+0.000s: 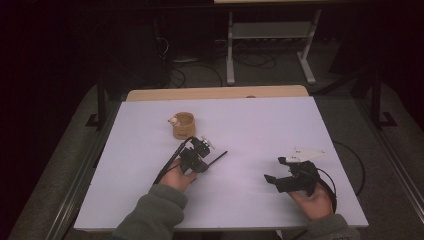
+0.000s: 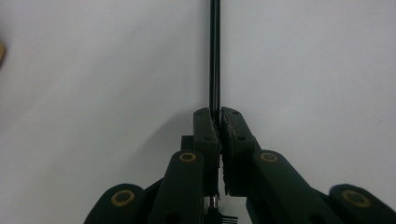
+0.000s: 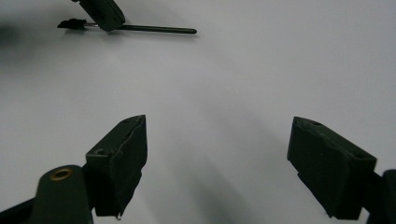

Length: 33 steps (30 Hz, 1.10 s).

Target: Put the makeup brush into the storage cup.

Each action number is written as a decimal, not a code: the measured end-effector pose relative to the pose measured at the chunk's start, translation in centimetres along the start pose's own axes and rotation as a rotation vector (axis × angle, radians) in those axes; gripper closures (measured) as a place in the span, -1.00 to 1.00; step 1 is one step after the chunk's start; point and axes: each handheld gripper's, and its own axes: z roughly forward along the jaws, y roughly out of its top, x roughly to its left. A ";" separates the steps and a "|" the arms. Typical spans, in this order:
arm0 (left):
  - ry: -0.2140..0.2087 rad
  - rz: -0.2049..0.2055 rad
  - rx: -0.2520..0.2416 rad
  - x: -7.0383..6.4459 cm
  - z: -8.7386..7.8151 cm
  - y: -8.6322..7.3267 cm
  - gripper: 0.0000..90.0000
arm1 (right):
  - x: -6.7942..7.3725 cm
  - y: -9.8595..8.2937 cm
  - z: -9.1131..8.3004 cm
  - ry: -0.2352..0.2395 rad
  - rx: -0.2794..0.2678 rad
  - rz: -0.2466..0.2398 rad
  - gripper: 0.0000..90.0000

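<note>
Centrally, a large white table [image 1: 280, 125] is seen from the high view, with a strip of bare wood along its far edge and dark floor around it. Two forearms in grey sleeves are brought in from the near edge, each hand wrapped around a black gripper.

Toward the far left of the table, a small round wooden cup [image 1: 184, 125] is stood upright, with a tiny pale object, too small to identify, perched at its left rim. The cup is placed just beyond the left gripper and is not touched by it.

On the left side, the left gripper [image 1: 205, 161] is held low over the table. Its jaws are clenched on a thin black rod [image 1: 218, 157], which is pointed away to the right across the white surface. From the left gripper view, the rod [image 2: 215, 51] is seen pinched between the two closed pads of the gripper [image 2: 219, 122] and run straight ahead, up to the top of the view.

On the right side, well apart from the rod, the right gripper [image 1: 274, 172] is held near the table with a grey plate on top. From the right gripper view, its jaws [image 3: 217, 154] are spread wide and released, with nothing between them; the rod [image 3: 154, 29] is seen in the distance.
</note>
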 end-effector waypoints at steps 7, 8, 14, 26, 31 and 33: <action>-0.015 0.037 -0.025 0.1 -1.7 -0.4 0.92 | 0.8 1.5 -0.3 0.036 -0.002 -0.044 -0.56; -0.020 0.040 -0.031 0.1 -1.9 -0.5 0.92 | 0.8 1.5 -0.3 0.036 -0.002 -0.044 -0.56; -0.046 0.075 -0.055 0.1 -3.2 -1.0 0.92 | 1.2 3.2 -0.5 0.063 0.017 -0.089 -0.53; -0.129 0.127 -0.105 -0.1 -5.5 -2.2 0.92 | 2.5 7.9 0.6 0.148 0.076 -0.240 -0.33; -0.159 0.154 -0.116 -0.6 -5.9 -2.3 0.92 | 3.3 9.5 1.7 0.209 0.106 -0.291 -0.21; -0.175 0.175 -0.115 -0.8 -6.0 -2.3 0.92 | 3.8 9.9 2.3 0.231 0.130 -0.315 -0.16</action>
